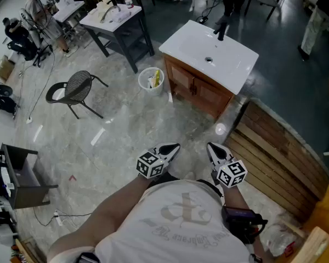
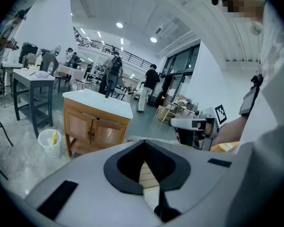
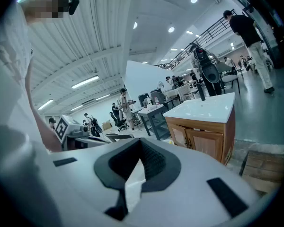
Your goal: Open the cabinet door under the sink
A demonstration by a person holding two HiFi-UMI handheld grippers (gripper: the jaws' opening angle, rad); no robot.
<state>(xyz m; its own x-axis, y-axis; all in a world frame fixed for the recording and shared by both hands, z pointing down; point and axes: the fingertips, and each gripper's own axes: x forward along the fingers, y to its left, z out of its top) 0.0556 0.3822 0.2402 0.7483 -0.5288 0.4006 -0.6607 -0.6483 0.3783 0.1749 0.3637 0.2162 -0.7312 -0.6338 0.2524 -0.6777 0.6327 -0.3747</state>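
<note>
Task not begun. The cabinet doors (image 1: 182,79) under the sink (image 1: 230,53) are both shut. Both the left gripper (image 1: 174,146) and right gripper (image 1: 211,146) have jaws together, empty, well apart from the doors. Approach, grasp and pull remain.

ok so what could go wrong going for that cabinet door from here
1. The left gripper and right gripper are both shut and empty. Unless one opens first, it may just bump the small handles where the closed cabinet doors meet.
2. The white bucket stands right by the cabinet's corner, so a step or swing could tip it.
3. The wooden slats on the person's right could catch a foot.
</note>
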